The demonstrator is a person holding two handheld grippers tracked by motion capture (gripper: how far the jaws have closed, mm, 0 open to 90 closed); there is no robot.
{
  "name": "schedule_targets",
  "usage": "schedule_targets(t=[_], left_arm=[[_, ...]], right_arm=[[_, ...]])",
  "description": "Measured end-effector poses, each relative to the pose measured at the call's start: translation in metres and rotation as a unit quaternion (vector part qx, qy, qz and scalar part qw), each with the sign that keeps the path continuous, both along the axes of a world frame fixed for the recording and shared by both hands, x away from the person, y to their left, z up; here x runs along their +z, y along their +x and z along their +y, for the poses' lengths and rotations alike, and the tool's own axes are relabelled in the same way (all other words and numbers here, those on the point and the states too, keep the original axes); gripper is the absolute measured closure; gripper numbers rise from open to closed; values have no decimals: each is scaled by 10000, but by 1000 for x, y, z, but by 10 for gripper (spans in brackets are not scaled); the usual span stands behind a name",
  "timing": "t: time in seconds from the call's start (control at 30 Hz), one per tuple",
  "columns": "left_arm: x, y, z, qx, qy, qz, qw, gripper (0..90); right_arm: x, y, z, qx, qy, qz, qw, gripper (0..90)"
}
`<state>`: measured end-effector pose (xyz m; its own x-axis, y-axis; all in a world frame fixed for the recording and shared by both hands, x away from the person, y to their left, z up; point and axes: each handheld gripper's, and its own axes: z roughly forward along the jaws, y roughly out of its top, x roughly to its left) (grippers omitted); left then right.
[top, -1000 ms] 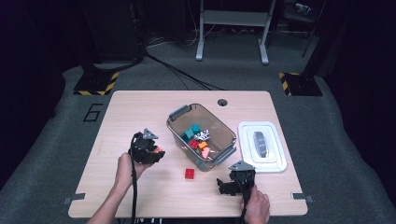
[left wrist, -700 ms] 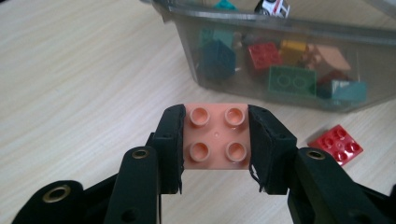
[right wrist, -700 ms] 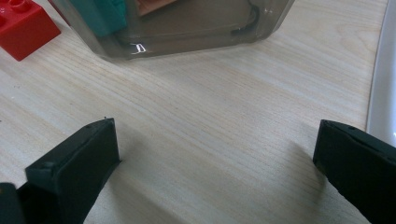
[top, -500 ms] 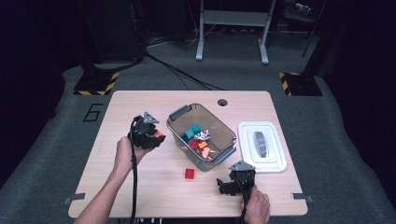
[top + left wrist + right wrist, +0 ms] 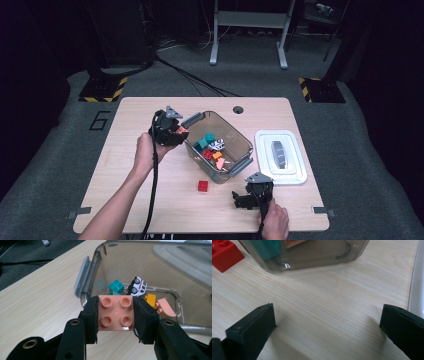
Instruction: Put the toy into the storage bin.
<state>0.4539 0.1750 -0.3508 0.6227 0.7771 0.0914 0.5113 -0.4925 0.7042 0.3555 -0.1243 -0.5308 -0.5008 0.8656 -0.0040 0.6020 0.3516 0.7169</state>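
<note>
Wooden table (image 5: 150,200) now shows the left gripper (image 5: 172,131) lifted from its earlier spot to the clear bin (image 5: 239,137) rim, clamping a peach brick (image 5: 116,312); dropping it in looks next. The right gripper (image 5: 250,196) rests wide apart, empty, near the red brick (image 5: 203,186).

In the right gripper view the small red studded plastic brick (image 5: 224,254) is cut off by the top-left corner, and the smoky clear plastic bin (image 5: 312,255) (its contents blurred behind the wall) runs past the top edge.
</note>
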Motion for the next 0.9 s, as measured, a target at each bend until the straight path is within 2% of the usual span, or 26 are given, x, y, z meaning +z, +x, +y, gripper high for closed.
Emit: schedule_targets(t=[0.27,0.47,0.5,0.77,0.9], left_arm=[[-9,10,-23,-146,24,154,9998,588],[-22,18,-37,-302,35,408,9987,586],[-24,18,-38,-332,89,441,9984,587],[-30,17,-40,-398,193,617,9971,585],[-34,17,-41,-464,332,714,9958,585]], right_arm=[[0,0,0,3,-1,2,10000,0],[0,0,0,2,-2,-1,10000,0],[0,0,0,0,0,0,10000,0],[0,0,0,0,-1,-1,10000,0],[0,0,0,-1,0,-1,10000,0]])
